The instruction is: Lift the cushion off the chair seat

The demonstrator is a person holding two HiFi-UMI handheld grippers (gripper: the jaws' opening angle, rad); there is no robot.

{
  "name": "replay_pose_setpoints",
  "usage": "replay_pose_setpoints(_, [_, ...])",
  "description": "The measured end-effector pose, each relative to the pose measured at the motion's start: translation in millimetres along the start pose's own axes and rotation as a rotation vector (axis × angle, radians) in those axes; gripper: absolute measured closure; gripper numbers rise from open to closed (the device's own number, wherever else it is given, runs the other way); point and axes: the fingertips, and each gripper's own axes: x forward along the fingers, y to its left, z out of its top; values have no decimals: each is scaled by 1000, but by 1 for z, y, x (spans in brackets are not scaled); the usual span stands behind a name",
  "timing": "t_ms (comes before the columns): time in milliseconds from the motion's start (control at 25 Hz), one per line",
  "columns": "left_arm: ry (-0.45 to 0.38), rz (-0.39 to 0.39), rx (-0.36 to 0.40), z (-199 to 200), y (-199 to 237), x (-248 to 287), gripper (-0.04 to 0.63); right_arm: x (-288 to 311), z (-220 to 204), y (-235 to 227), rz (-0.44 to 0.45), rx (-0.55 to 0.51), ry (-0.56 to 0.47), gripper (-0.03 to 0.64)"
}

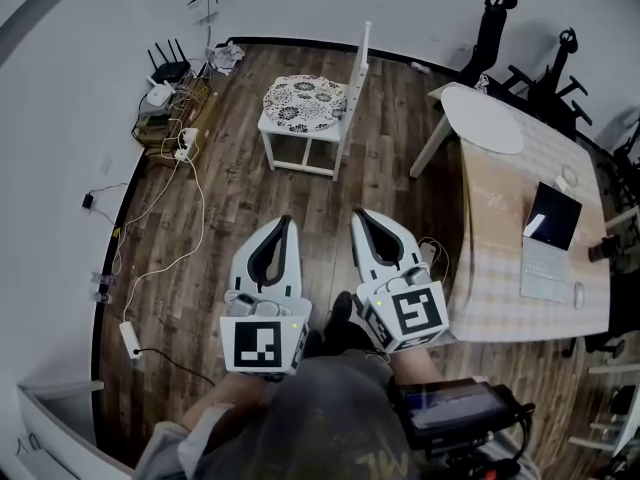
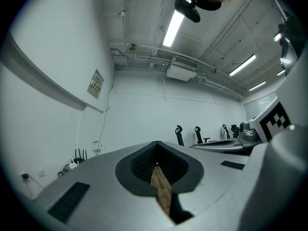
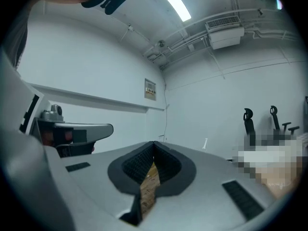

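The round cushion (image 1: 305,101), white with a dark floral print, lies on the seat of a white wooden chair (image 1: 356,68) at the far side of the wood floor. Both grippers are held level, side by side, well short of the chair, with bare floor between. My left gripper (image 1: 286,222) is shut with nothing in it, its tips meeting (image 2: 157,143). My right gripper (image 1: 361,214) is likewise shut and holds nothing (image 3: 154,143). The gripper views show only white walls, the ceiling and the other gripper's body; the chair is hidden below the jaws.
A long table (image 1: 500,238) with an open laptop (image 1: 553,218) stands at the right. An oval white tabletop (image 1: 483,118) stands beside the chair. Cables and power strips (image 1: 180,143) trail along the left wall by a router (image 1: 170,68). Black office chairs (image 1: 495,18) stand at the back right.
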Motion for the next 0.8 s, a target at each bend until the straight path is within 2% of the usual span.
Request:
replay_pose_setpoints(320, [34,23,5,-10,22,44,589,47,-10,-19,24,25,18,611])
replay_pose_setpoints(800, [58,3,56,-9,16,160,589,116,-12,-100,43,91,6,611])
